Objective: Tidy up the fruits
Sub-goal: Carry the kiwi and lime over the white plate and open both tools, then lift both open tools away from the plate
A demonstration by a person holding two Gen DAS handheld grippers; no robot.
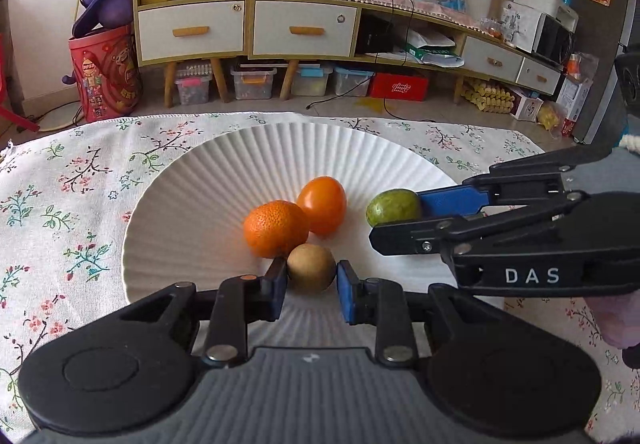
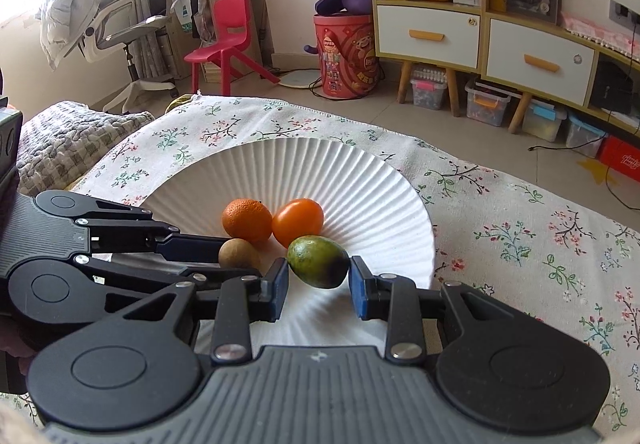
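A white ribbed plate (image 1: 224, 164) (image 2: 360, 180) on a floral cloth holds a mandarin (image 1: 275, 229) (image 2: 246, 220), a smooth orange fruit (image 1: 322, 210) (image 2: 297, 221), a brown round fruit (image 1: 311, 267) (image 2: 238, 253) and a green fruit (image 1: 393, 207) (image 2: 318, 261). My left gripper (image 1: 312, 288) (image 2: 216, 256) has its pads on both sides of the brown fruit, resting in the plate; a small gap shows at the pads. My right gripper (image 2: 318, 286) (image 1: 396, 220) straddles the green fruit, with a small gap on each side.
The floral cloth (image 1: 72, 212) (image 2: 520, 228) covers the table. A grey knitted blanket (image 2: 76, 140) lies at the table's left end. Cabinets, storage boxes, a red bucket (image 2: 346, 56) and a red chair (image 2: 224, 44) stand on the floor beyond.
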